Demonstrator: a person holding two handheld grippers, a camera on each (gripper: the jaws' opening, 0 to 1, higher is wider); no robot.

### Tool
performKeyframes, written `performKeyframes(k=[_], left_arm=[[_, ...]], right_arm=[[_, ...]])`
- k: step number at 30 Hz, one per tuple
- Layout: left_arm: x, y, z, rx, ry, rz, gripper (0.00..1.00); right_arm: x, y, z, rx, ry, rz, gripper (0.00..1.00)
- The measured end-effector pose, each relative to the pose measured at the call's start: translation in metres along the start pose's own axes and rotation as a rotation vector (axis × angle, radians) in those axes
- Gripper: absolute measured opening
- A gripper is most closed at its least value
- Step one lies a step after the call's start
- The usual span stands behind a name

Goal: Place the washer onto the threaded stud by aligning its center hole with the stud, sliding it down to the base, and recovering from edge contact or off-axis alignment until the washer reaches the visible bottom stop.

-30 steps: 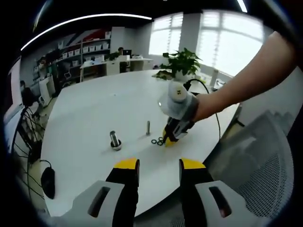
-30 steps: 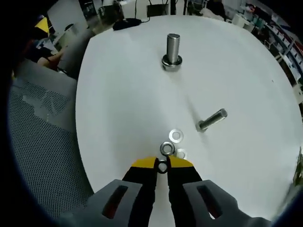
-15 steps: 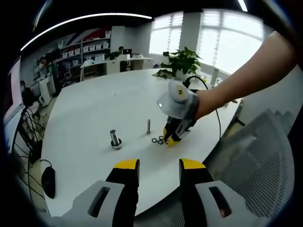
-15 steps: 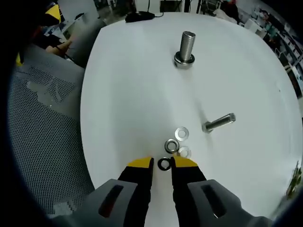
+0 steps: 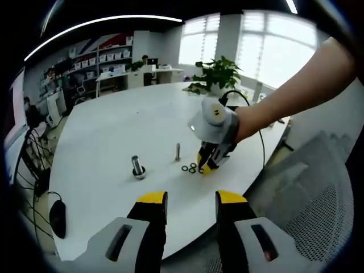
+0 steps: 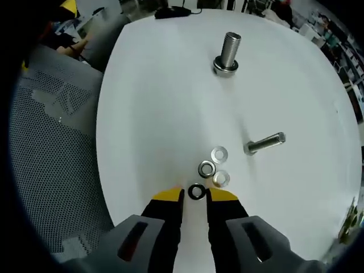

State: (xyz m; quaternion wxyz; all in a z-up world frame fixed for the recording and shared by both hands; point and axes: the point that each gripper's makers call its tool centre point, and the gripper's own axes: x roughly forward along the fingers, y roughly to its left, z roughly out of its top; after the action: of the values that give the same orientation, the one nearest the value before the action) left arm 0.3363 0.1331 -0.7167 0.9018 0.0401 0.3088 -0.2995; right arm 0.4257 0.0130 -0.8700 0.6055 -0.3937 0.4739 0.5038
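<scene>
In the right gripper view, the right gripper (image 6: 195,195) hangs low over the white table (image 6: 153,102) with its yellow-tipped jaws a little apart, and a dark washer (image 6: 197,191) lies flat on the table in the gap between the tips, not clamped. Three more washers (image 6: 214,167) lie just beyond it. The upright threaded stud (image 6: 228,52) stands well apart, farther along the table, and a loose bolt (image 6: 264,143) lies on its side between them, off to the right. In the left gripper view, the left gripper (image 5: 189,199) hovers open and holds nothing, near the table's edge.

Dark washer (image 6: 197,191) flat on table — upright threaded stud (image 6: 228,53) well apart
</scene>
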Motion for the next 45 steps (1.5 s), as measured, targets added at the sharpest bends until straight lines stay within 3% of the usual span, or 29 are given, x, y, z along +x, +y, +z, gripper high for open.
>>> performKeyframes(k=[11, 35, 45], left_arm=[[0.000, -0.001, 0.002, -0.008, -0.010, -0.006, 0.32], [0.000, 0.000, 0.001, -0.006, -0.002, -0.003, 0.32], [0.001, 0.001, 0.000, -0.006, 0.000, 0.000, 0.32]], right_arm=[[0.000, -0.001, 0.000, 0.007, 0.064, -0.001, 0.16], [-0.002, 0.000, -0.002, 0.075, 0.023, -0.010, 0.13], [-0.023, -0.011, 0.005, 0.077, -0.023, -0.044, 0.13]])
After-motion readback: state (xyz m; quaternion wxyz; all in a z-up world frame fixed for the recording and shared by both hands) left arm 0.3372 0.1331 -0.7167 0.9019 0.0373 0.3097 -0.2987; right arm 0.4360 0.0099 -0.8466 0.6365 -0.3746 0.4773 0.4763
